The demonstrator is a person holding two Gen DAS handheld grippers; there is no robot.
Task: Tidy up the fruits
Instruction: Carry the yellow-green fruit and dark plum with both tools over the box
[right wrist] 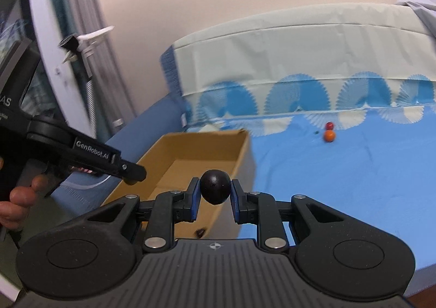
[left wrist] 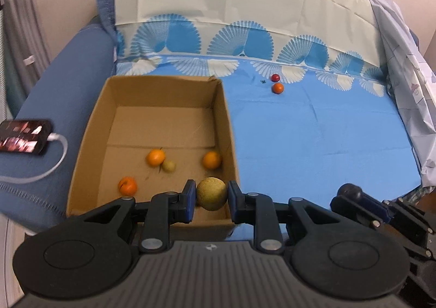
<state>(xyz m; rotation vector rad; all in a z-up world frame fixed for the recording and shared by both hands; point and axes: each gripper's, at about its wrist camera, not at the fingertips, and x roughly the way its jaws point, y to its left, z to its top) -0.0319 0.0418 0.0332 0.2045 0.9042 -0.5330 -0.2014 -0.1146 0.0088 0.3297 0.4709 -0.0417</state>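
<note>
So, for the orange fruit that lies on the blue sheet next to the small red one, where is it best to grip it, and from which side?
Grip the orange fruit across its widest middle, coming from above. It is round, so any axis works, but the red fruit sits close behind it: probably place the fingers to its left and right, not front and back.

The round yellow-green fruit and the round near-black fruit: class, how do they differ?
The round yellow-green fruit is pale; the round near-black fruit is very dark. The first sits in the left gripper, over the brown cardboard box; the second in the right gripper. Both are round and clamped between blue pads.
</note>
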